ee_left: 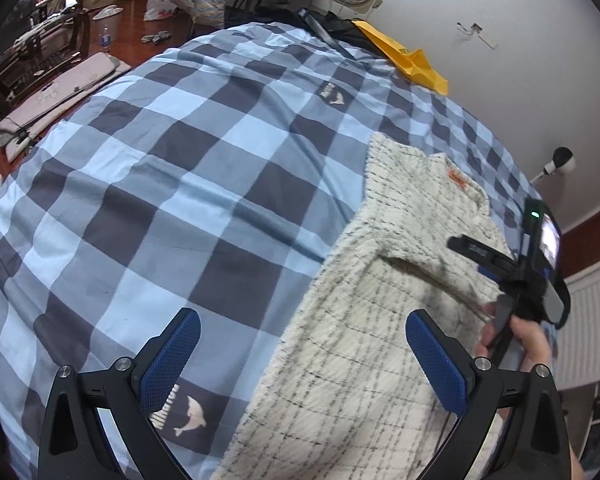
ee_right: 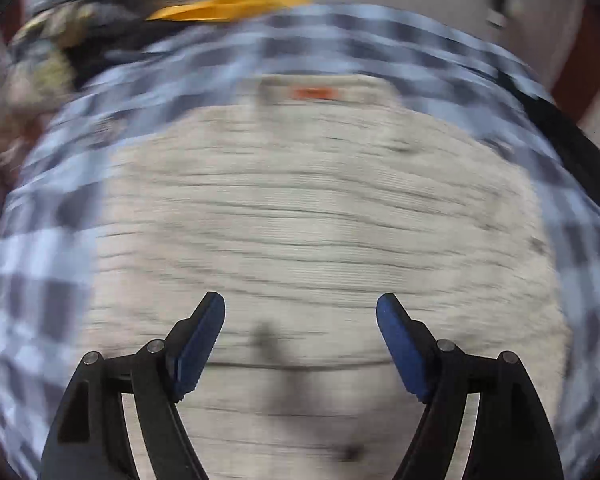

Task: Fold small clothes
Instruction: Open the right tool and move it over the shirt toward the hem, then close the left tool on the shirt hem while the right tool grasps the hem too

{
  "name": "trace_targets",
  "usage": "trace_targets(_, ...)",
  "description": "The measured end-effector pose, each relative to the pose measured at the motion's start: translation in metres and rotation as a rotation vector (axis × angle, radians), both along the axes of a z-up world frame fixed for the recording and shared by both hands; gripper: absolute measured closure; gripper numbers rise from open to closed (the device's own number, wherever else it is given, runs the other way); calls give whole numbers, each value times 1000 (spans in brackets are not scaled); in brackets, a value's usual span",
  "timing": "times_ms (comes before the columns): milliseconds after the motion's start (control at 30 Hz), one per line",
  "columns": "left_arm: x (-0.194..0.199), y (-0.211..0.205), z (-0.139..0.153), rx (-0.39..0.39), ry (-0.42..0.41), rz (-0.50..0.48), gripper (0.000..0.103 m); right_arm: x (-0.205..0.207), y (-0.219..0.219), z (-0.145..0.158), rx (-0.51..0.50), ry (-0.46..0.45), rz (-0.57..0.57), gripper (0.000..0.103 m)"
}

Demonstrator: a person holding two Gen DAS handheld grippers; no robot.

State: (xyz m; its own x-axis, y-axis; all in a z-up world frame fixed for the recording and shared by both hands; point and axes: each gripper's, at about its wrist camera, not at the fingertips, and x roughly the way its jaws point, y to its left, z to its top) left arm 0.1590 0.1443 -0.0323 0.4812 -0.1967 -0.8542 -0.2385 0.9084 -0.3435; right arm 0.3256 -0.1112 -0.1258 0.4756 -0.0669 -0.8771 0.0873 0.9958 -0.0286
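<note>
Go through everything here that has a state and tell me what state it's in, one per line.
Left gripper: open, nothing between its jaws.
Right gripper: open, empty, above the garment.
Cream checked garment: lying on the bed, one side folded over.
Checked bedcover: spread out, lightly wrinkled.
Yellow bag: lying crumpled at the bed's far edge.

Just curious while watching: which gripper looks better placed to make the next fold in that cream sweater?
Probably the right gripper: it hangs open directly over the cream sweater. The left gripper, also open, straddles its edge, half over the checked bedspread.
</note>
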Motion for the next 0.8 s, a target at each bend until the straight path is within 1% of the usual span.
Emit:
trace_targets(33, 0, 2, -1, 6, 3, 7, 0, 4, 8, -7, -8, 23, 8, 27)
trace_targets(67, 1, 4, -3, 14, 8, 17, 0, 12, 13, -22, -24, 64, 12, 27)
trace_targets(133, 3, 7, -7, 21, 18, 23, 0, 18, 16, -56, -58, 195, 17, 27)
trace_targets(167, 3, 8, -9, 23, 22, 21, 0, 18, 14, -69, -63, 239, 33, 27)
trace_targets(233, 4, 7, -12, 44, 36, 12, 0, 11, 6, -58, -45, 201, 48, 27)
trace_targets(300, 3, 2, -14, 98, 46, -3, 0, -8, -14, -32, -11, 154, 1, 27)
trace_targets(333, 3, -1, -14, 131, 44, -13, 0, -22, -28, -17, 36, 120, -22, 27)
trace_targets(400, 1, -11, -11, 214, 22, -38, 0, -63, -66, 15, 172, 64, -58, 27)
trace_targets(467, 0, -21, -8, 289, -2, -74, 0, -105, -97, 40, 263, 27, -86, 27)
trace_targets(500, -2, -27, -4, 342, -18, -94, 0, -129, -104, 55, 282, 11, -105, 27)
trace_targets(533, -4, -30, 0, 384, -34, -105, 0, -159, -124, 71, 270, -23, -144, 27)
trace_targets(567, -7, -36, 4, 444, -56, -114, 0, -174, -132, 87, 229, -49, -185, 27)
trace_targets(600, -11, -40, 8, 503, -77, -114, 0, -202, -151, 105, 172, -89, -241, 27)
trace_targets(633, -16, -45, 12, 558, -102, -112, 0, -215, -162, 118, 140, -116, -272, 27)
trace_targets(667, -23, -49, 15, 613, -135, -109, 0, -240, -179, 136, 112, -144, -305, 27)
trace_targets(700, -29, -53, 19, 659, -167, -112, 0, -258, -198, 152, 109, -161, -331, 27)
trace_targets(733, -35, -57, 22, 700, -195, -119, 0, -285, -218, 171, 132, -188, -363, 27)
trace_targets(800, -49, -71, 28, 778, -256, -152, 0, -319, -240, 201, 206, -236, -398, 27)
